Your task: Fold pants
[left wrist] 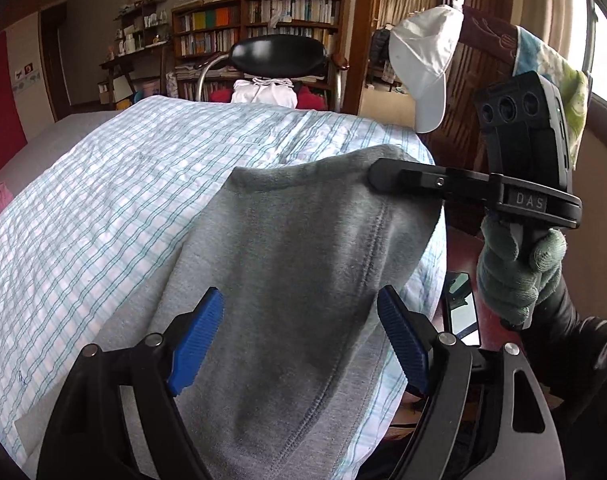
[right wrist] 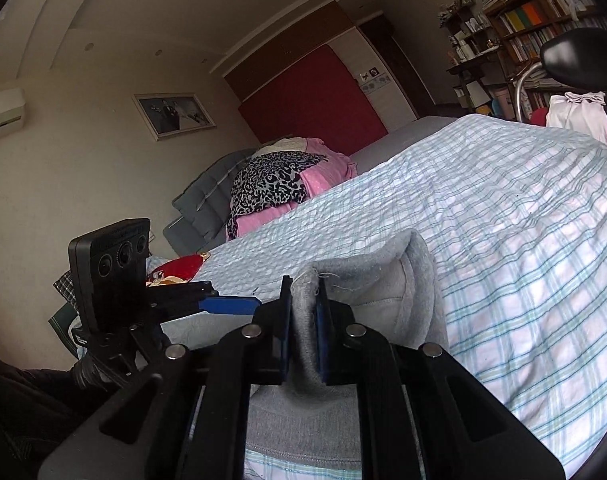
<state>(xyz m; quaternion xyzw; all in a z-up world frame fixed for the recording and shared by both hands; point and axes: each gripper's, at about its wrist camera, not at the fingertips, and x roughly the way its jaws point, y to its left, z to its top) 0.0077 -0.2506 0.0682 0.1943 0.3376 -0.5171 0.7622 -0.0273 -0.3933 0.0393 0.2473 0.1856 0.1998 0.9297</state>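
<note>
Grey sweat pants (left wrist: 295, 240) lie on a bed with a blue-checked sheet (left wrist: 103, 200), close to its right edge. My left gripper (left wrist: 301, 344) hangs open just above the cloth, its blue pads (left wrist: 199, 344) wide apart with nothing between them. My right gripper (right wrist: 303, 320) is shut on a fold of the pants (right wrist: 383, 280) and holds that edge lifted off the sheet (right wrist: 503, 240). In the left wrist view the right gripper (left wrist: 377, 174) pinches the far edge of the pants, with a gloved hand (left wrist: 515, 272) on its handle. The left gripper (right wrist: 231, 298) shows at the left of the right wrist view.
A white cap (left wrist: 423, 64) hangs at the right above the bed corner. A black chair (left wrist: 279, 54) and bookshelves (left wrist: 255, 20) stand beyond the bed. A pink and leopard-print pile (right wrist: 279, 184) lies at the headboard. A dark phone (left wrist: 459, 304) lies right of the bed.
</note>
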